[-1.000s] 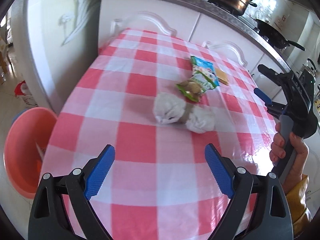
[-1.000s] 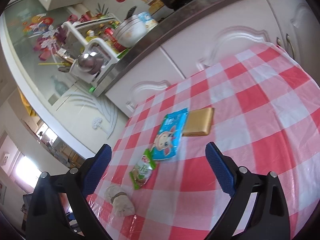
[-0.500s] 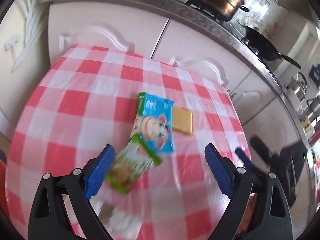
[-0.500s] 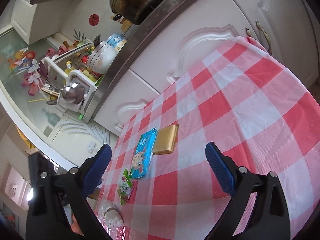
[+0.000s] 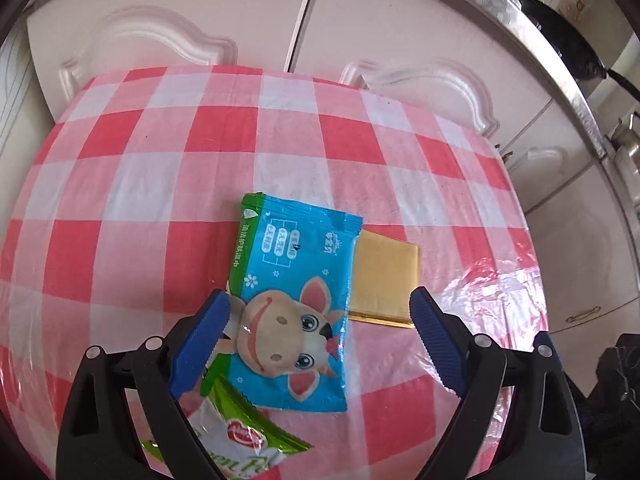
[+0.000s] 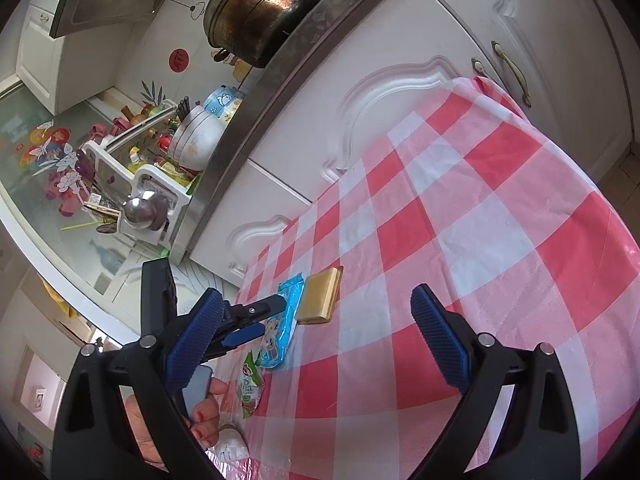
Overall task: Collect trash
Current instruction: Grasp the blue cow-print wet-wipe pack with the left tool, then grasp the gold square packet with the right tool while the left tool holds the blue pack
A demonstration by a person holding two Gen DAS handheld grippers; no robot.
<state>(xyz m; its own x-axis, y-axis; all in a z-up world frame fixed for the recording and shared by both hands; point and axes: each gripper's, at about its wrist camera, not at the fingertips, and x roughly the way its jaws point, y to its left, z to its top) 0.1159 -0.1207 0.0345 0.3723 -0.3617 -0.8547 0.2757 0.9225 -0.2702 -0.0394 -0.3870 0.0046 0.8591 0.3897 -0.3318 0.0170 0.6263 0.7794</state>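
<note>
Each claw is built from black plastic arms braced with triangular webs and fastened by round silver screws near the finger bases. The left claw [image 5: 318,344] and the right claw [image 6: 316,344] are both fitted with blue ribbed pads [image 5: 200,344] on the inner finger faces. A grey handle is seen under the left claw, gripped by a hand [image 6: 172,420] with red-painted nails.

left wrist: steeply down, close over table [image 5: 160,184] | right wrist: shallow, farther | shared: blue packet [image 5: 296,304] [image 6: 282,320]
</note>
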